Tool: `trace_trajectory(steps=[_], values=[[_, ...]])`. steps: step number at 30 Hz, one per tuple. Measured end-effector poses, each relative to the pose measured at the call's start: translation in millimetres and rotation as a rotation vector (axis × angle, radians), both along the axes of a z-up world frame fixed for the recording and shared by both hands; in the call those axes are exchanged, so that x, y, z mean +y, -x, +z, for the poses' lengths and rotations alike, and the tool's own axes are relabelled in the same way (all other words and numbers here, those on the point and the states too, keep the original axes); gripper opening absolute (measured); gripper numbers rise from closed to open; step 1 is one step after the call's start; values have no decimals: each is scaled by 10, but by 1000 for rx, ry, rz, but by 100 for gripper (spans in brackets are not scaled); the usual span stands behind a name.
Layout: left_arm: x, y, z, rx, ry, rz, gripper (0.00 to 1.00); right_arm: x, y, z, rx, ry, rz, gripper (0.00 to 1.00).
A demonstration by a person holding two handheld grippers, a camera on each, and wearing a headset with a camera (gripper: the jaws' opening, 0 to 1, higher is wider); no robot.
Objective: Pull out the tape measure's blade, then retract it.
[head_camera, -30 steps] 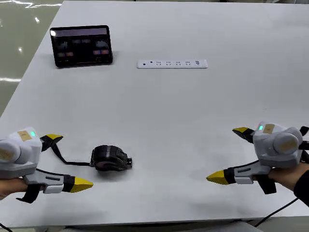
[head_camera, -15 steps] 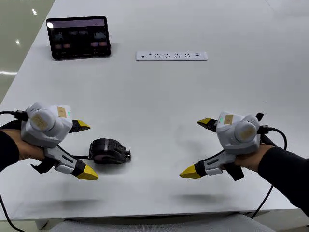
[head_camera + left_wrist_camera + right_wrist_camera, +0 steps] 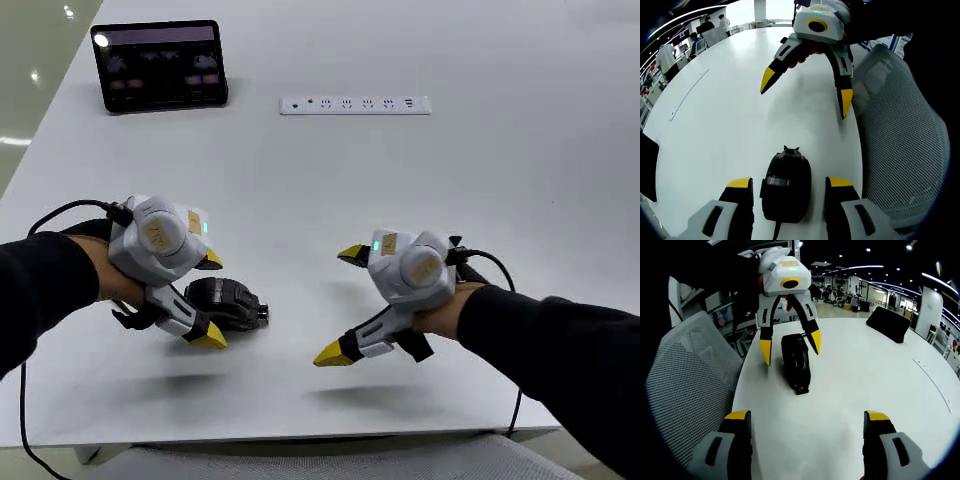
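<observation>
At the near edge of the white table [image 3: 400, 180], the black, rounded tape measure [image 3: 228, 303] lies on its side, and in the head view its left half is hidden behind the left gripper [image 3: 212, 300]. No blade shows at its case, and whether its mouth is the small nub that points toward the right gripper [image 3: 340, 303] is hard to tell. In the left gripper view the tape measure [image 3: 787, 187] sits between the yellow-tipped jaws with a sliver of table on either side, so the left gripper [image 3: 789, 182] is spread wide and grasps nothing. The right gripper's jaws also stand far apart around bare table, well clear of the tape measure; both arms are cut off by the picture's edges.

The table's front edge runs just behind both grippers, with a grey mesh chair [image 3: 900, 150] below it. Open tabletop stretches between the grippers and beyond them to a white power strip [image 3: 355, 104] and a dark propped-up tablet [image 3: 160, 65] at the far side.
</observation>
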State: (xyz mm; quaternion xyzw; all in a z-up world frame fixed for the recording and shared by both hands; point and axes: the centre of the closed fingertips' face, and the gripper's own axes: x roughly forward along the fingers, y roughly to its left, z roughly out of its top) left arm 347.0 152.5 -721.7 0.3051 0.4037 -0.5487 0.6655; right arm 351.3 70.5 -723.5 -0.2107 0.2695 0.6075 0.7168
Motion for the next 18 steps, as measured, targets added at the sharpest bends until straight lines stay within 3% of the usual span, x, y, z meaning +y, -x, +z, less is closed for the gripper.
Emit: trace_trajectory(steps=[3, 4, 5, 6, 7, 10, 14, 18], values=[[13, -10, -58, -8, -24, -12, 44, 128, -1, -32, 13, -3, 18, 83], [49, -83, -66, -71, -56, -47, 39, 176, 7, -49, 11, -2, 34, 81], [56, -107, -63, -89, -66, -60, 35, 202, 11, -63, 6, 3, 48, 77], [27, -65, -77, -53, -51, -35, 35, 227, 20, -79, 4, 10, 61, 74], [33, -59, -77, -38, -54, -22, 35, 257, 29, -114, 1, 26, 81, 70], [37, -60, -80, -47, -60, -30, 34, 344, 33, -156, -12, 42, 112, 60], [43, -55, -86, -57, -67, -44, 34, 465, 8, -167, -28, 48, 138, 40], [47, -61, -89, -57, -52, -40, 34, 538, -4, -229, -32, 69, 167, 29]])
